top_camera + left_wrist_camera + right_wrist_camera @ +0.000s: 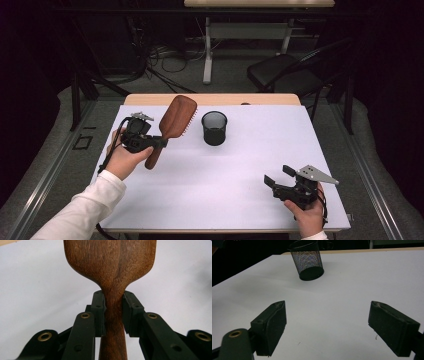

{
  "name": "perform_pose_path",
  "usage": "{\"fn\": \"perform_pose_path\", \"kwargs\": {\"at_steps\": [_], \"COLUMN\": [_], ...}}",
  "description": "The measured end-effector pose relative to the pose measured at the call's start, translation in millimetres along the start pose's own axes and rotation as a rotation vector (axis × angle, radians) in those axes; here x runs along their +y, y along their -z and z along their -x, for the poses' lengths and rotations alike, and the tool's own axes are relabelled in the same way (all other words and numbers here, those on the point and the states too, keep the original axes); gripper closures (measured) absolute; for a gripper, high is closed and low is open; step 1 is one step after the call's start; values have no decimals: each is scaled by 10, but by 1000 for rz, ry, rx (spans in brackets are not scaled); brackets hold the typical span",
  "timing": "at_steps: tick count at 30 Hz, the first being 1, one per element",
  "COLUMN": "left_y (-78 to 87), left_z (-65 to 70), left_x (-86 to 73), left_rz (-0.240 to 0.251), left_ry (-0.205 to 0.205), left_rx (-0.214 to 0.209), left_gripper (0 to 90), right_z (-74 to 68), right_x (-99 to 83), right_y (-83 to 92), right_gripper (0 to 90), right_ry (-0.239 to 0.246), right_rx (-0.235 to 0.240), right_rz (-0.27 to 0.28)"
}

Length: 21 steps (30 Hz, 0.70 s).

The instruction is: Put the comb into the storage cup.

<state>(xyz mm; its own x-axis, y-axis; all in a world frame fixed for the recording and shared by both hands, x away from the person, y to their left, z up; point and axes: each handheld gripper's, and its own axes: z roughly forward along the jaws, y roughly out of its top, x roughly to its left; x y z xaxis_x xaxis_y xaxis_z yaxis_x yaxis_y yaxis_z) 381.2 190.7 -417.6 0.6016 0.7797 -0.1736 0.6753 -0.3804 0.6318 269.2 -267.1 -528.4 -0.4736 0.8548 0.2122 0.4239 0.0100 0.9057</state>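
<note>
From above, I see my left gripper (159,142) at the left side of the white table (240,170), clamped on the handle of a wooden brush (175,117). That brush is lifted and tilted, its broad head up and away from me, its bristles facing right toward the black mesh cup (214,128). Its handle end points down toward the sheet. The cup stands upright just right of the brush head, near the far edge, not touching it. My right gripper (278,176) sits well apart at the near right corner, its jaws spread and holding nothing, pointed left across the table.

Along the left gripper (113,312) view, both black pads press the narrow neck of the brush (110,262) from either side, just where the handle widens into the head. The wood grain runs straight up between the jaws, and the white table (37,290) lies behind.

Along the right gripper (327,327) view, the two jaws stand wide apart with bare white table (327,302) between them. Beyond them the cup (308,261) stands near the far edge, its mesh wall and dark base plain to see.
</note>
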Motion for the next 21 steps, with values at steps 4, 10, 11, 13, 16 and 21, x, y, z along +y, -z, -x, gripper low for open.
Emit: {"fn": "perform_pose_path", "kwargs": {"at_steps": [4,10,11,13,16,21], "left_y": [23,29,27,23,12,-18], "left_z": [31,96,111,138,174,228], "left_x": [36,80,86,98,119,168], "left_rz": [24,55,58,60,65,80], "left_ry": [-4,-9,-13,-19,-27,-27], "left_rx": [-6,-14,-15,-17,-20,-33], "left_gripper": [731,731,731,731,731,731], "right_z": [4,15,15,14,18,11], "right_x": [-2,3,3,4,9,13], "right_y": [-1,10,12,17,28,14], "right_gripper": [146,146,146,146,146,146], "right_ry": [-2,-6,-6,-4,0,1], "right_rx": [-2,-2,-2,-3,-3,1], "right_rz": [11,12,12,13,5,13]}}
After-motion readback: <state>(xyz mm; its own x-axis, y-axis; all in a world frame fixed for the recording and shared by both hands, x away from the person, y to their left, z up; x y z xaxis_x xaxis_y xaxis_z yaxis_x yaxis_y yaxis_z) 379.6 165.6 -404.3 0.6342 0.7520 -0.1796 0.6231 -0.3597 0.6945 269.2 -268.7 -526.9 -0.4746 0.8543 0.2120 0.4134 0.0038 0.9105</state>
